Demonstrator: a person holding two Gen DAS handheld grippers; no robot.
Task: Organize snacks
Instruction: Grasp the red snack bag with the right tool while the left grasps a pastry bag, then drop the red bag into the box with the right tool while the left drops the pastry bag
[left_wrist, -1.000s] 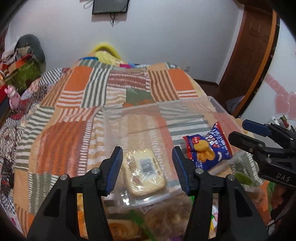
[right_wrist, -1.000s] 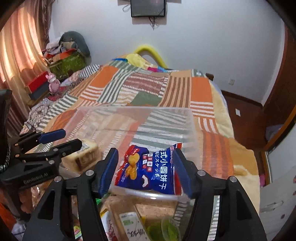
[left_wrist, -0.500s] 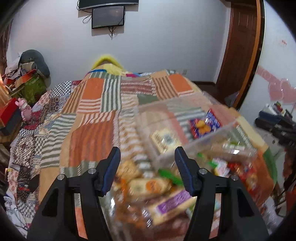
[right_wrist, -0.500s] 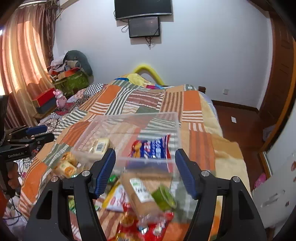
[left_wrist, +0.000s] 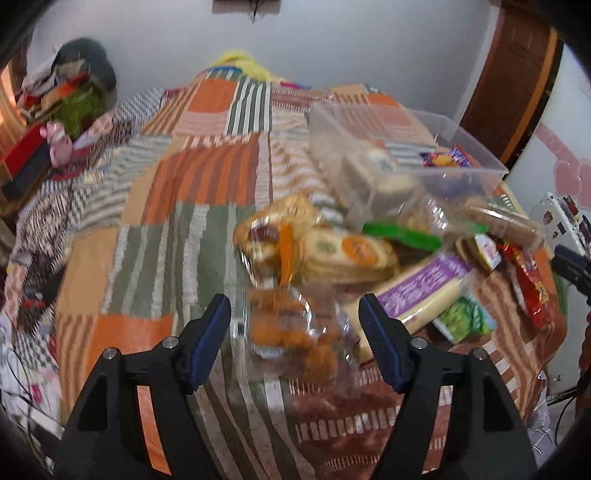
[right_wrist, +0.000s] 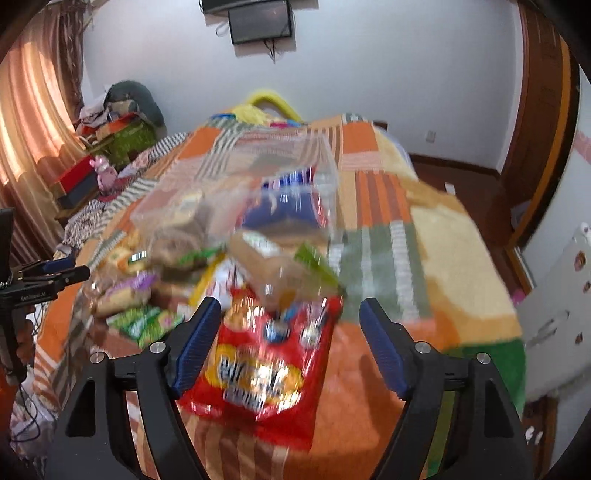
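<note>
A clear plastic bin (left_wrist: 469, 147) sits on the patchwork bed with a blue snack bag (left_wrist: 445, 159) and a pale wrapped cake (left_wrist: 373, 166) inside. A heap of snack packs lies in front of it. My left gripper (left_wrist: 295, 332) is open and empty, over a clear bag of orange pastries (left_wrist: 291, 332). My right gripper (right_wrist: 288, 332) is open and empty, over a red snack bag (right_wrist: 266, 369). The bin also shows in the right wrist view (right_wrist: 258, 173), blurred.
A purple-labelled pack (left_wrist: 417, 291), green packs (left_wrist: 465, 321) and a brown bread pack (right_wrist: 266, 262) lie in the heap. A red box (right_wrist: 75, 177) and clutter stand left of the bed. The bed edge drops off at the right (right_wrist: 509, 314).
Both grippers have pulled back from the bin toward the near end of the bed. They now hover over the snack heap instead of inside the bin.
</note>
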